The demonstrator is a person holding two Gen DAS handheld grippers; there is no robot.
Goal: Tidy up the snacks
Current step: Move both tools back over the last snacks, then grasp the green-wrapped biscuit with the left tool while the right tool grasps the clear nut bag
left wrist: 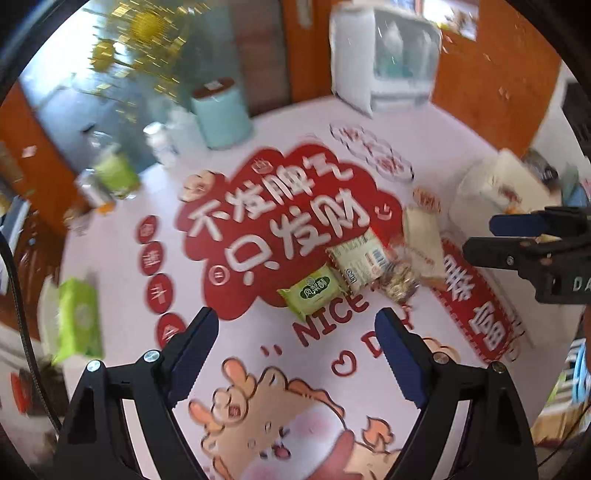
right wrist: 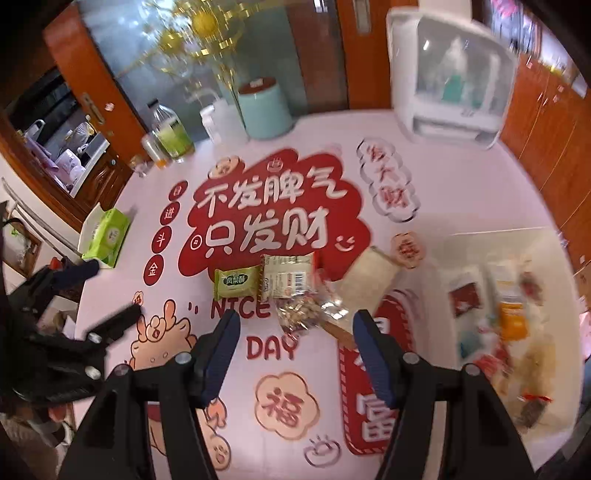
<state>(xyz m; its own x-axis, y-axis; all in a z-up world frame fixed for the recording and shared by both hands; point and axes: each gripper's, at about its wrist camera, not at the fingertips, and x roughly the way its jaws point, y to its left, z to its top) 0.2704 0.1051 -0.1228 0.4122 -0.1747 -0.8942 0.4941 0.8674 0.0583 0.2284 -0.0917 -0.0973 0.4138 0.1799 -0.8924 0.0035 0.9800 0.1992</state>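
While both grippers hover | left wrist view: left gripper [left wrist: 295, 325] jaws apart, empty, green snack packet [left wrist: 312, 291] just beyond | right wrist view: right gripper [right wrist: 295, 325] jaws apart, empty, clear nut bag [right wrist: 299, 314] between tips, white tray [right wrist: 461, 251] right

**A Festive Table Against Wood-Panelled Walls**

A pale pink tablecloth [right wrist: 461, 192] printed with red cloud shapes, white Chinese characters, "NICE DAY" and cartoon figures covers the table. Behind it stand orange-brown wooden panels [right wrist: 546, 122] and a grey frosted glass door [right wrist: 122, 55] in a wooden frame. At the table's far edge sit a white cabinet with a clear front [right wrist: 450, 77], a mint-green canister [right wrist: 264, 109] holding yellow-flowered branches [right wrist: 192, 33], a white jug [right wrist: 221, 118] and a bottle with a green label [right wrist: 171, 133]. A green tissue pack [right wrist: 109, 236] lies at the left edge. Soft daylight fills the room; parts of both views are blurred.
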